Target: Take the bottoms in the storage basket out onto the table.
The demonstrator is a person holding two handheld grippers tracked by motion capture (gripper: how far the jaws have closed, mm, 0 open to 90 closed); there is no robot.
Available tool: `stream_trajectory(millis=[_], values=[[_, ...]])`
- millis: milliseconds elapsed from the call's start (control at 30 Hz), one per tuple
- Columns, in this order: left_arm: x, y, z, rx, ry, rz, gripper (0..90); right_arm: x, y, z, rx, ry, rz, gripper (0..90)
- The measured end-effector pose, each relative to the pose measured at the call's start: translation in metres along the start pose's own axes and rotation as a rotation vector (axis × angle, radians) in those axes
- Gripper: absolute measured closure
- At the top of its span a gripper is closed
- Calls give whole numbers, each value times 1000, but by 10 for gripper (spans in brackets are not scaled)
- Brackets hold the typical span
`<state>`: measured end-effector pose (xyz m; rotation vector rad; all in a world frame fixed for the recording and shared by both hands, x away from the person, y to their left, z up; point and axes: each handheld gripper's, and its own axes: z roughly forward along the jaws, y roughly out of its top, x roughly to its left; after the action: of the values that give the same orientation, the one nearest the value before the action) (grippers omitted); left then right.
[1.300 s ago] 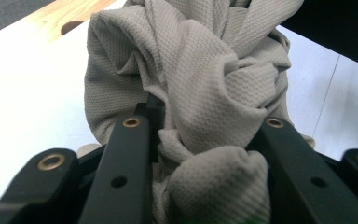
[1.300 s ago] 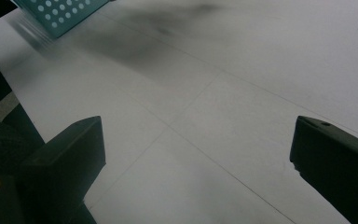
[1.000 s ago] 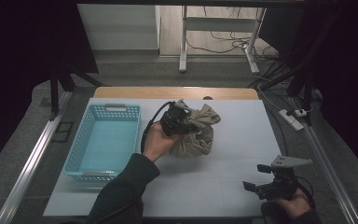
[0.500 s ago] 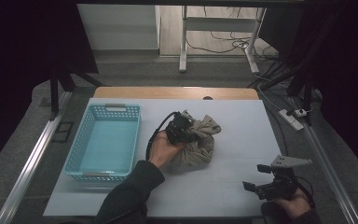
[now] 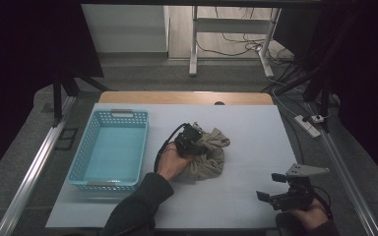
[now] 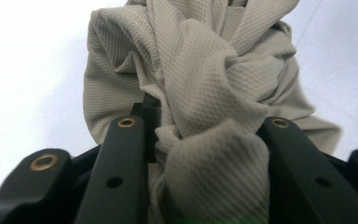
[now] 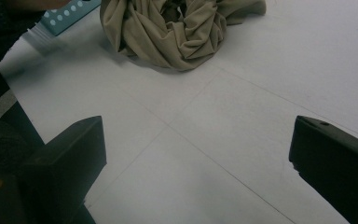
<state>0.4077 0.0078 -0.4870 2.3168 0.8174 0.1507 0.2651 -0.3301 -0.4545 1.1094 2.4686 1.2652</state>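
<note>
Beige knit cloth (image 5: 207,155), bunched in a knotted heap, sits on the white worktop (image 5: 256,128) near its middle, just right of the turquoise basket (image 5: 109,150) by the left edge. Since a second ago the left hand-held gripper (image 5: 193,141) has come down with the bundle: earlier the heap was lifted and further toward the far edge, now it rests on the worktop surface. Its jaws have just been opening a little; in the left gripper view a fold of cloth (image 6: 205,154) sits between them, both jaws touching the fabric, so narrow and clamped on the cloth. Likely a set-down, with release just beginning; the basket is empty, so nothing is stowed yet. Cloth lies directly under and ahead of the left hand-held gripper, wrapped round its tips. Right hand-held gripper (image 5: 278,191) is parked near the front right corner, same spot as before, jaws wide with nothing between them, well apart from the cloth (image 7: 168,28).
</note>
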Motion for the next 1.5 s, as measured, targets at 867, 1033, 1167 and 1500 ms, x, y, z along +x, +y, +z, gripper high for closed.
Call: stream_trajectory(millis=[867,1033,1167,1500], values=[[8,-15,21,19,18,-46,358,0,0,1,8,-1,4,38],[8,-13,19,21,-11,-28,238,0,0,1,9,-1,5,38],[9,-12,17,1,-28,-35,151,0,0,1,10,0,3,38],[10,-8,8,-48,-92,-54,0,0,0,1,10,0,4,38]])
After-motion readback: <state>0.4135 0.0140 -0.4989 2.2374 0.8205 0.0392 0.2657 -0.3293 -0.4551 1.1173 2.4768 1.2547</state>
